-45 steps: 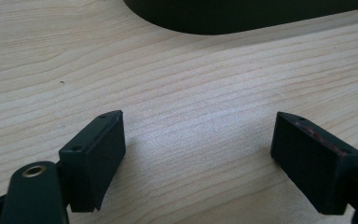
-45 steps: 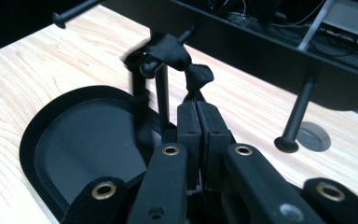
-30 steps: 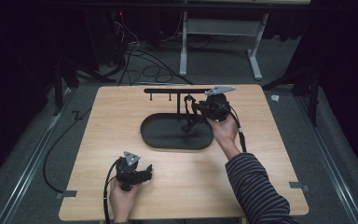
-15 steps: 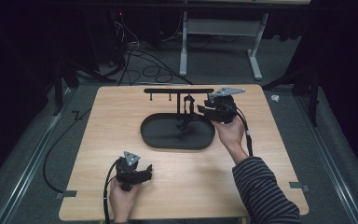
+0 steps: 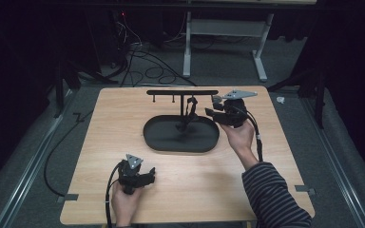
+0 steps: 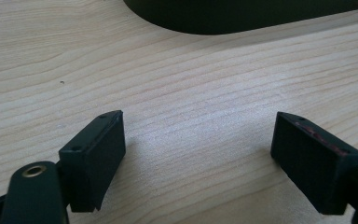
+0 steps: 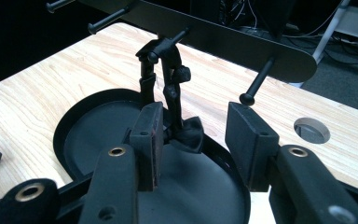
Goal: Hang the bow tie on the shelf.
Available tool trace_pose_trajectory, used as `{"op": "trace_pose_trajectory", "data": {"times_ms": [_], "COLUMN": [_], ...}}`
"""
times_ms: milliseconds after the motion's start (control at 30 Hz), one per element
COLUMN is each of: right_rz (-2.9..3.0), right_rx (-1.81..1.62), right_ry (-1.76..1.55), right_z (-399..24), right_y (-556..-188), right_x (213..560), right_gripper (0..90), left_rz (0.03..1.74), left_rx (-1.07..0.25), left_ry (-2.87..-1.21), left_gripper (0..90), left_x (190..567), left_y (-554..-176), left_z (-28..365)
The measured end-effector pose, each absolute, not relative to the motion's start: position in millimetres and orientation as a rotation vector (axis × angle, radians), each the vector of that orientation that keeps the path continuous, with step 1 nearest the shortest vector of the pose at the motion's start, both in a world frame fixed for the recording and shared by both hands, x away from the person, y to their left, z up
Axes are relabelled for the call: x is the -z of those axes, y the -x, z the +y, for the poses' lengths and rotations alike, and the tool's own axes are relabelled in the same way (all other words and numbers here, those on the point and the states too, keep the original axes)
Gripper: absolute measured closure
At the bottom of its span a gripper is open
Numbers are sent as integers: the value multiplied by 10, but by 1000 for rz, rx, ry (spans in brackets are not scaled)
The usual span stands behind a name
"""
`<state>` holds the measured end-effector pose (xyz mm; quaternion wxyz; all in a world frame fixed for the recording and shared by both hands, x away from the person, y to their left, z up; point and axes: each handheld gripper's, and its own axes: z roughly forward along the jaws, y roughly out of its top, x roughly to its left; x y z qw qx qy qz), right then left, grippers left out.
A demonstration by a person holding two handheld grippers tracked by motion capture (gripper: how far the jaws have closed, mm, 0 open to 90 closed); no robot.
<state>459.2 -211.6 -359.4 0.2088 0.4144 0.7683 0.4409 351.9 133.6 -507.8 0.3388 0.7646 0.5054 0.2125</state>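
Matt black tray (image 5: 161,140), light wood table (image 5: 100,137)

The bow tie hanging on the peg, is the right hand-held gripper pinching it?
Apart. In the right gripper view the right hand-held gripper has its jaws spread, just opening, and the bow tie hangs beyond them, with nothing between the pads.

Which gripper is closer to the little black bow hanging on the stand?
The right gripper, open just in front of the black bow. The left gripper sits far off at the table's near edge.
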Motion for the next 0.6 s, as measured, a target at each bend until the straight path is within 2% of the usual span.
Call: {"op": "trace_pose_trajectory", "data": {"times_ms": [600], "right_rz": [2105], "right_rx": [-1283], "right_ry": [-1159], "right_z": [-2267], "right_y": [-4457], "right_x": [3578], "right_gripper": [580], "left_rz": [1316], "left_rx": [-553], "left_ry": [-1992], "left_gripper": [180], "left_x": [5077], "left_y": [-3519], "left_z": [1336]}}
